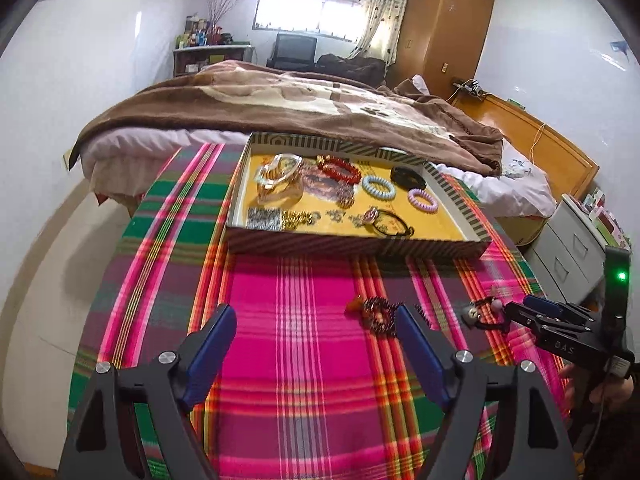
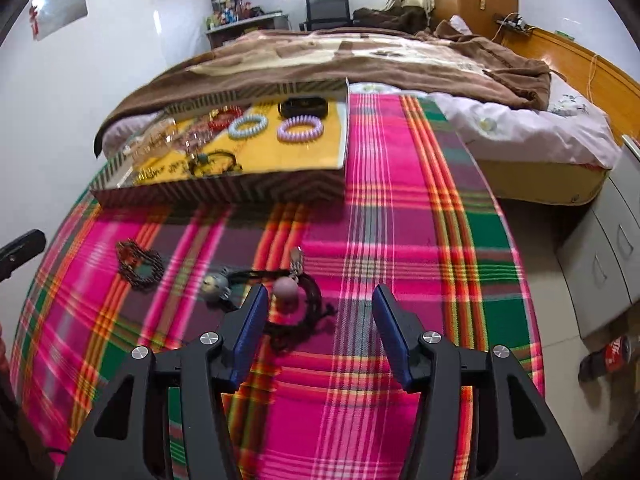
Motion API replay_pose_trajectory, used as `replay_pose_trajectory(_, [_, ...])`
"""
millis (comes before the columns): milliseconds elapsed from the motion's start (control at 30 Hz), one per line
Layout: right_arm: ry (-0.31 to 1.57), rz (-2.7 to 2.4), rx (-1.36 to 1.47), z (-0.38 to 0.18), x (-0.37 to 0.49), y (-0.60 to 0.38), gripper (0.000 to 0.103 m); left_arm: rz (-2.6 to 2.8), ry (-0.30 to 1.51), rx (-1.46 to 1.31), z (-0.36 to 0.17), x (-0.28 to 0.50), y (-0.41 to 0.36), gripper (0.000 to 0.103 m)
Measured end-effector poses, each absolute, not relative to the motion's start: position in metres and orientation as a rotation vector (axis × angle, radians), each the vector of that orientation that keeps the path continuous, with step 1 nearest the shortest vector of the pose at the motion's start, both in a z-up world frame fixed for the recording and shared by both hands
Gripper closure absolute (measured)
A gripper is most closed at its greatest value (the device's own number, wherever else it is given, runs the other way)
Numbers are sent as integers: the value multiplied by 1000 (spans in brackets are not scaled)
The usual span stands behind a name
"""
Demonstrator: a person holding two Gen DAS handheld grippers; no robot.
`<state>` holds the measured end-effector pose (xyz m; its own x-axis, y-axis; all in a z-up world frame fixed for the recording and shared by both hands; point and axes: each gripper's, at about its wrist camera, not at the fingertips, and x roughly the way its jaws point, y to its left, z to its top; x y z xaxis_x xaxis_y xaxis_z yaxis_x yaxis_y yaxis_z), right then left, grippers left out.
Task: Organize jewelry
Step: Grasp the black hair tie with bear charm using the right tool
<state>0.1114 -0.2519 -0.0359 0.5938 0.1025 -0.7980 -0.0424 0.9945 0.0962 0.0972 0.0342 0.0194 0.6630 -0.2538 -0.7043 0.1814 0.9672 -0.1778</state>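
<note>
Two grippers, left gripper (image 1: 316, 316) and right gripper (image 2: 318, 300), gape empty above the plaid cloth (image 2: 400, 220). A dark bead bracelet (image 2: 140, 264) and corded charms (image 2: 288, 292) lie near the cloth's middle, short of the box (image 1: 360, 242).

Bare plaid cloth (image 2: 400, 240) lies open right of the corded charms (image 2: 288, 300); the tray (image 2: 224, 196) blocks beyond.

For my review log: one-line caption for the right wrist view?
Open right claw hovers by black cord bracelet with pink bead on plaid cloth; striped jewelry tray beyond.
</note>
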Motion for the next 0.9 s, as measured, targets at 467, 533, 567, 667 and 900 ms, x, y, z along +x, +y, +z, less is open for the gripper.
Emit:
replay_pose_trajectory(467, [930, 115, -31, -49, 130, -230, 40, -233, 856, -106, 4, 100, 37, 22])
replay_pose_trajectory(533, [927, 120, -29, -48, 130, -231, 45, -234, 862, -107, 3, 101, 36, 22])
replay_pose_trajectory(567, [921, 119, -27, -47, 129, -231, 58, -234, 865, -105, 2, 102, 35, 22])
replay_pose_trajectory(667, [913, 152, -3, -46, 128, -232, 83, -236, 871, -95, 0, 103, 31, 22])
replay_pose_trajectory(900, [899, 150, 50, -44, 123, -241, 88, -247, 901, -85, -5, 112, 20, 22])
